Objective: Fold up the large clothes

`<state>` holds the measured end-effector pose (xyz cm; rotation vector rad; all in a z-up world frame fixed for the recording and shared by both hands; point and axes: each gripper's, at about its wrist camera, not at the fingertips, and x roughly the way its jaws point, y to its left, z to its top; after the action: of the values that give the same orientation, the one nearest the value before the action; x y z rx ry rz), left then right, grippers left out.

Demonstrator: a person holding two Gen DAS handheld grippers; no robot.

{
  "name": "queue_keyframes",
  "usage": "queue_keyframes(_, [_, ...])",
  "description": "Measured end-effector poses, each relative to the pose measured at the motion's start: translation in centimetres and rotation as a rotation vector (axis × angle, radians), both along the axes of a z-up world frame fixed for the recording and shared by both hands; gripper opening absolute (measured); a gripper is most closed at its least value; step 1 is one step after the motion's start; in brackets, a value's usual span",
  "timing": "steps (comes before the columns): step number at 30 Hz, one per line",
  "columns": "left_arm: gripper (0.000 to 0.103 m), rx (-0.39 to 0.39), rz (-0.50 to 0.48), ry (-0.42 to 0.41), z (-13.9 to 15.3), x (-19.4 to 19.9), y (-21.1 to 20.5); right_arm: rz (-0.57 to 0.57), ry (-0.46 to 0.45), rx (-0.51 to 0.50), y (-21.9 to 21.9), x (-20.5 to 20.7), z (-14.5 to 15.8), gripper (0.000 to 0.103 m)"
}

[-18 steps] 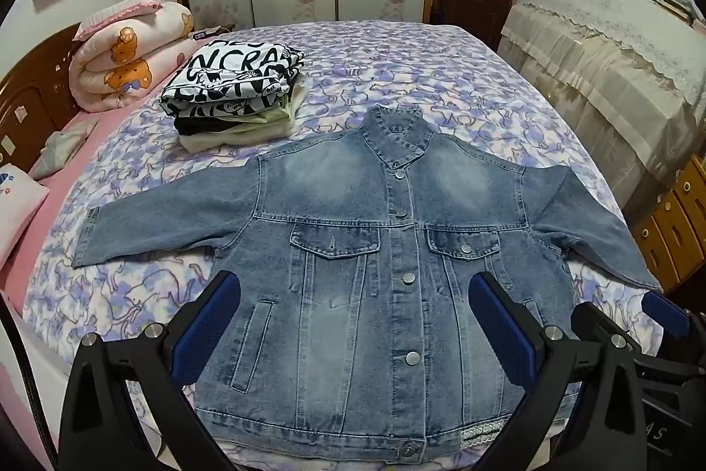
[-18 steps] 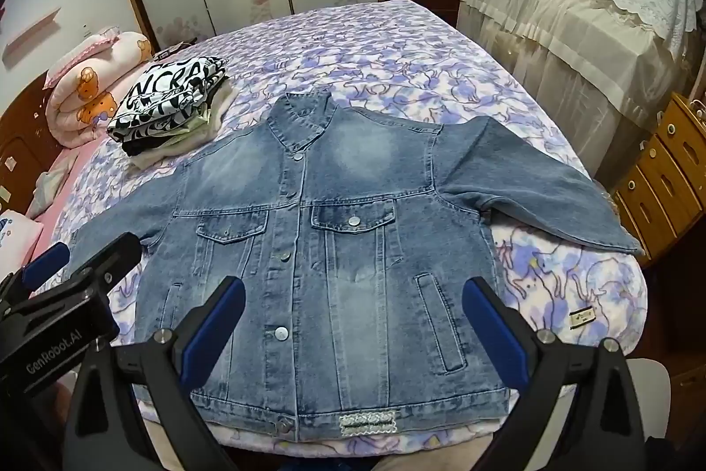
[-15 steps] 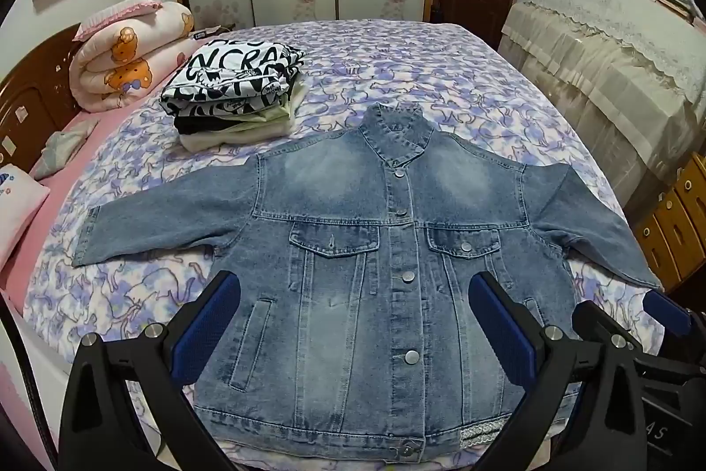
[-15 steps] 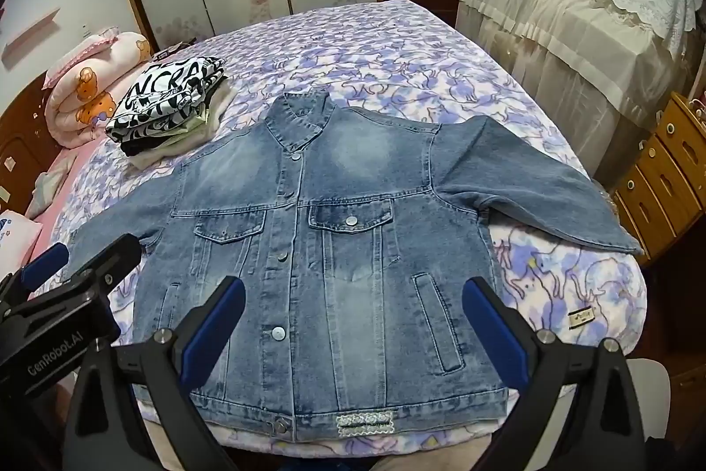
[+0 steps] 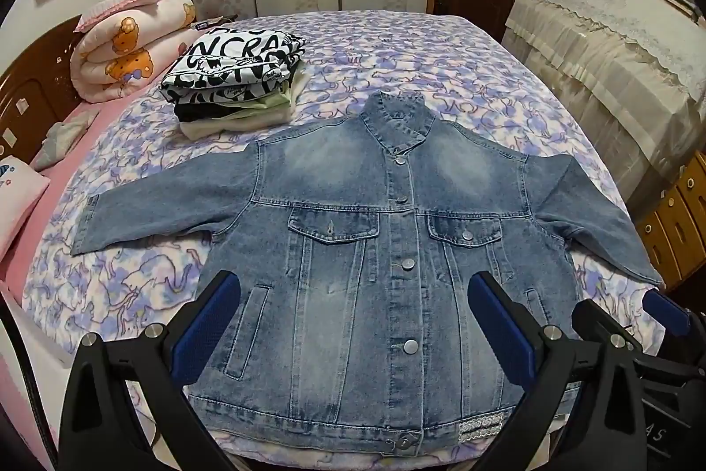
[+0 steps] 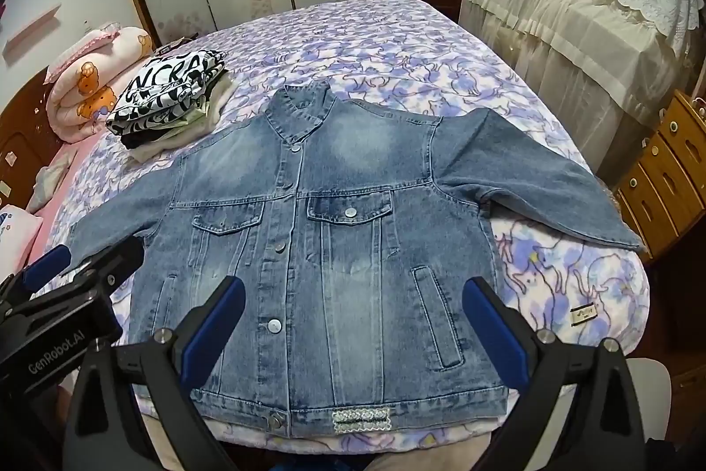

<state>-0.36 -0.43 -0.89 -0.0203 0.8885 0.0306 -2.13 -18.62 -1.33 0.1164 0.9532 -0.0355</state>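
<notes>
A blue denim jacket is lying face up and buttoned on the bed, collar toward the far end and hem at the near edge, both sleeves stretched out to the sides. It is lying flat, not yet folded.

The left gripper is hovering above the lower front of the jacket with its blue-padded fingers spread as wide as they go, nothing between them and nothing touched. The right gripper is hanging over the same lower half, a little toward the jacket's pocket side, its jaws likewise fully apart and gripping nothing. Each gripper is showing up at the edge of the other's view, so the two are sitting close beside one another.

Beyond the jacket's left sleeve a stack of folded clothes is resting on the purple patterned cover, a black-and-white lettered garment on top. A rolled pink quilt is lying further back against the headboard.

The jacket's hem is partly masked by the black gripper frames in both views, and the right sleeve's cuff is running to the bed's edge, where the left view is cutting it off behind the other gripper. The lettering on the top garment is folded and cannot be read whole. A small label on the cover near the right side is too small to make out.
</notes>
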Motion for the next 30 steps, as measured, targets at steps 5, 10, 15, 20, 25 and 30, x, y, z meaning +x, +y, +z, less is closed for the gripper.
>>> queue_keyframes(5, [0.102, -0.002, 0.000, 0.000, -0.2, -0.2, 0.2, -0.002, 0.001, -0.004, 0.1, 0.0, 0.1, 0.099])
queue_keyframes(10, [0.102, -0.003, 0.000, 0.001, -0.3, -0.6, 0.1, -0.001, -0.002, -0.005, 0.0, -0.3, -0.1, 0.099])
queue_keyframes(15, [0.102, -0.009, 0.001, 0.005, -0.2, -0.5, 0.1, -0.003, 0.001, 0.000, -0.1, -0.4, -0.1, 0.099])
queue_keyframes(20, [0.102, -0.013, 0.001, 0.015, -0.3, -0.9, -0.2, -0.002, 0.002, -0.001, -0.1, -0.4, -0.1, 0.099])
queue_keyframes(25, [0.102, -0.013, 0.001, 0.014, -0.4, -0.9, -0.3, -0.003, 0.000, -0.001, -0.1, -0.5, -0.1, 0.099])
queue_keyframes(30, [0.102, -0.009, 0.001, 0.015, -0.5, -1.2, -0.5, -0.003, 0.000, 0.002, -0.3, -0.7, -0.2, 0.099])
